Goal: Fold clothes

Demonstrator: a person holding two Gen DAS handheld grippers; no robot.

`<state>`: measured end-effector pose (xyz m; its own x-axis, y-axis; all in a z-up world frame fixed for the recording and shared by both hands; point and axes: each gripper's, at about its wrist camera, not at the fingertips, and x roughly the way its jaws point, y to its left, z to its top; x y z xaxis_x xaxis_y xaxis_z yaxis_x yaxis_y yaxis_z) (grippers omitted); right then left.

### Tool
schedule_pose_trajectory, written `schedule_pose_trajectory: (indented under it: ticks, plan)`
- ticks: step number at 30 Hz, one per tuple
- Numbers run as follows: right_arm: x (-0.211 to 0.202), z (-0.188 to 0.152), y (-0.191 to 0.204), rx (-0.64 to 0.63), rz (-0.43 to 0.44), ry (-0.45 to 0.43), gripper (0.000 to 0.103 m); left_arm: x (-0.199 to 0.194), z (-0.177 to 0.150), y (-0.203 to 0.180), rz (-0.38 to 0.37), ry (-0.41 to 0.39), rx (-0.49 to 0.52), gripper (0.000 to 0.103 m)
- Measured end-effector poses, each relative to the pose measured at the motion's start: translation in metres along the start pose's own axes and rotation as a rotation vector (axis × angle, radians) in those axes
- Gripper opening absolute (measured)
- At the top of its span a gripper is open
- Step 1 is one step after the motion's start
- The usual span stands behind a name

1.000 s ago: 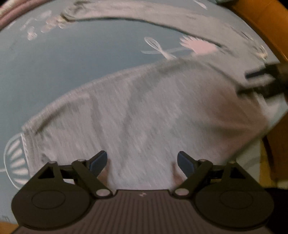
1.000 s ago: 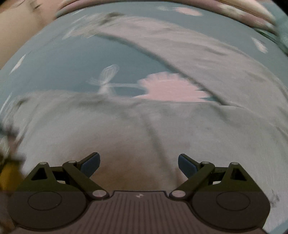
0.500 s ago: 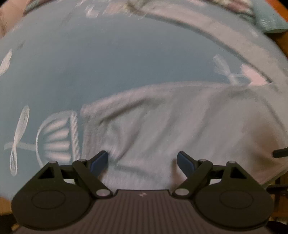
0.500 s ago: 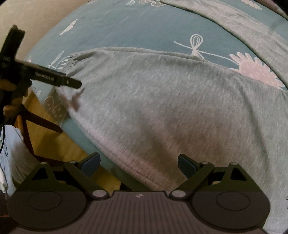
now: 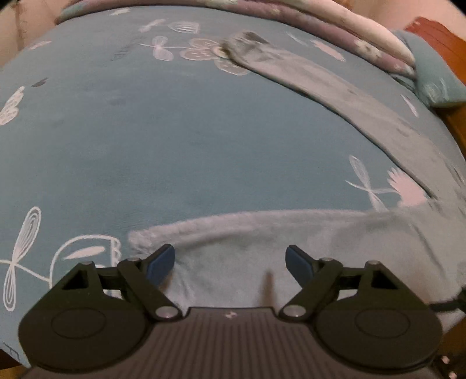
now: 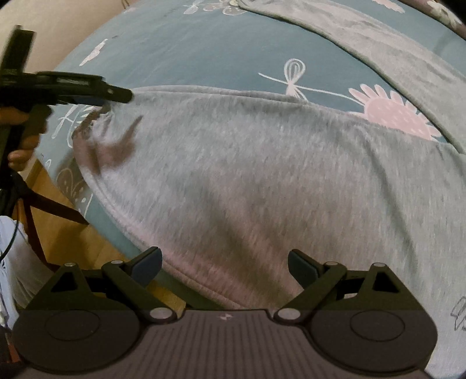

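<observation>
Teal cotton bed sheet [image 5: 180, 140] printed with white and pink flowers, spread flat; soft heathered grey knit garment [image 6: 262, 180] lying across its near edge, one long strip trailing away. Left tongs [image 5: 230, 263] tilted steeply down, spread, empty, over the garment's ribbed corner. Right tongs [image 6: 224, 263] likewise spread, empty, above its hem.

Home bedroom; teal patterned bedsheet [image 5: 204, 131], folded quilt [image 5: 335, 26] behind, wooden floor [image 6: 67, 233]
</observation>
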<state>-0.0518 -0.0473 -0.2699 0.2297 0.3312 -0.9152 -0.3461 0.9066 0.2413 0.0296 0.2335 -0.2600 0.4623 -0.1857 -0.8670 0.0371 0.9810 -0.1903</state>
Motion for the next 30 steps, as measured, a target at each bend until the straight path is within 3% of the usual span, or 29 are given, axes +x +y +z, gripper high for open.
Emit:
schedule_pose_trajectory:
  ticks: [3, 7, 11, 14, 17, 23, 30]
  plan:
    - [-0.007, 0.001, -0.006, 0.033, -0.03, -0.019, 0.096, -0.002, -0.003, -0.019, -0.046, 0.042, 0.066, 0.083]
    - [-0.027, 0.006, -0.032, 0.07, -0.139, -0.096, 0.093, 0.003, -0.004, -0.056, -0.114, 0.092, 0.198, 0.083]
    - [-0.042, 0.013, -0.09, 0.156, -0.266, -0.155, 0.066, 0.011, -0.017, -0.104, -0.177, 0.12, 0.313, 0.084]
    - [-0.049, 0.018, -0.132, 0.19, -0.34, -0.19, 0.061, 0.022, -0.031, -0.121, -0.137, 0.16, 0.358, 0.084]
    - [-0.05, 0.026, -0.164, 0.143, -0.405, -0.237, 0.056, 0.031, -0.044, -0.125, -0.085, 0.22, 0.327, 0.084]
    - [-0.024, 0.043, -0.215, 0.165, -0.367, -0.243, 0.039, 0.034, -0.046, -0.13, -0.029, 0.255, 0.314, 0.092]
    - [-0.01, 0.069, -0.228, 0.162, -0.337, -0.269, 0.039, 0.038, -0.042, -0.142, 0.028, 0.28, 0.297, 0.092]
